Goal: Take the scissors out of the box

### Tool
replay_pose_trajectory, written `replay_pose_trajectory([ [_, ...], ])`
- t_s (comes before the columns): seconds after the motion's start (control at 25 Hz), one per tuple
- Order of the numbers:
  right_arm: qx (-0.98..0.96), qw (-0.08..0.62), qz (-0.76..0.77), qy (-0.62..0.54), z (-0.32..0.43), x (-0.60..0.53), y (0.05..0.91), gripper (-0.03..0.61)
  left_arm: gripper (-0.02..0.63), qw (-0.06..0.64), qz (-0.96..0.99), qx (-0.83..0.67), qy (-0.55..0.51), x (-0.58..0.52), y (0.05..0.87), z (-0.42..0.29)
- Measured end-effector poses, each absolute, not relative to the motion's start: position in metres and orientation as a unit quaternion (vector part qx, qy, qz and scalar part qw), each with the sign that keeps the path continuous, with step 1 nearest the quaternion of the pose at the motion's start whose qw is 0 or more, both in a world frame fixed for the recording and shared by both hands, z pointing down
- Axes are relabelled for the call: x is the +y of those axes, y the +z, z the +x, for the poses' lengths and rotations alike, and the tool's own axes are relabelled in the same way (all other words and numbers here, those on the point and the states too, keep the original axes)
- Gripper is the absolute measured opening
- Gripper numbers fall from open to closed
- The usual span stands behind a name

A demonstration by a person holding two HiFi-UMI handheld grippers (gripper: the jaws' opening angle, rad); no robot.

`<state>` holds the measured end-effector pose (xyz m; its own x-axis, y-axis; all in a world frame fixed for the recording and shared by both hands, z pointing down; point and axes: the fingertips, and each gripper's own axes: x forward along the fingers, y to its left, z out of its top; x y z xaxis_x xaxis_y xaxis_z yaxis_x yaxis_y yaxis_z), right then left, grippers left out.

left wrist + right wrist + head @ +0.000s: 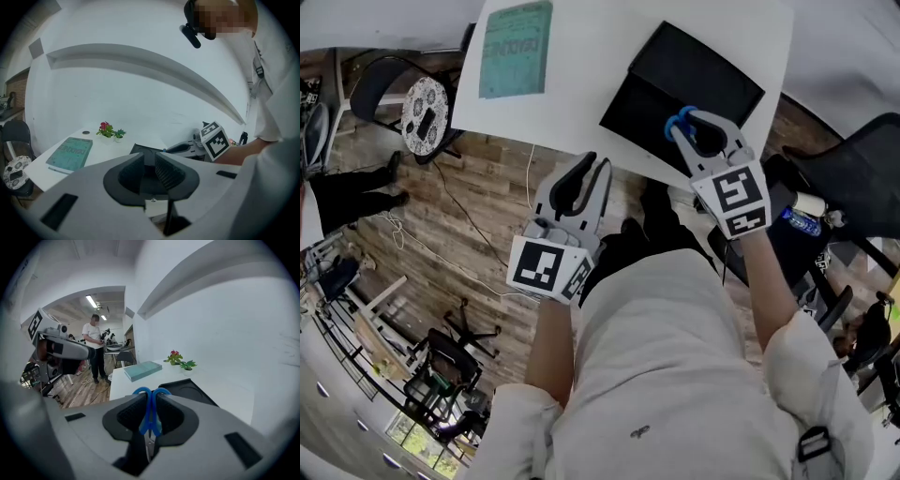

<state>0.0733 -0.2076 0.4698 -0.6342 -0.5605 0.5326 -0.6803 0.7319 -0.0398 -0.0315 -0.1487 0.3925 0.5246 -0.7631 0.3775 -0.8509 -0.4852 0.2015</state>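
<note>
The black box [675, 84] lies open on the white table [581, 84], near its front right edge. My right gripper [686, 129] hangs over the box's near side, shut on the blue handles of the scissors [679, 122]. In the right gripper view the scissors [151, 411] sit upright between the pads, loops on top, with the box [190, 390] lying beyond them. My left gripper [592, 167] hovers over the floor just off the table's front edge. Its jaws [149, 171] stand nearly together with nothing between them, and the box [140, 149] shows past them.
A teal book [516, 49] lies on the table's left side and a small potted plant [108, 130] stands at its far edge. A chair with a round patterned cushion [425, 114] stands left of the table, a black chair [853, 178] to the right. A person [96, 350] stands farther back in the room.
</note>
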Motion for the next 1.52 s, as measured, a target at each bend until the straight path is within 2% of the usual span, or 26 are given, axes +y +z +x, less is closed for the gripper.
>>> replay_pose_trajectory([
  [0.68, -0.887, 0.153, 0.431, 0.066, 0.085, -0.148, 0.359, 0.083, 0.077, 0.136, 0.898, -0.408, 0.097, -0.106, 0.365, -0.022],
  [1.52, -0.900, 0.121, 0.419, 0.002, 0.038, 0.015, 0.304, 0.083, 0.044, 0.095, 0.897, -0.429, 0.050, 0.028, 0.338, -0.076],
])
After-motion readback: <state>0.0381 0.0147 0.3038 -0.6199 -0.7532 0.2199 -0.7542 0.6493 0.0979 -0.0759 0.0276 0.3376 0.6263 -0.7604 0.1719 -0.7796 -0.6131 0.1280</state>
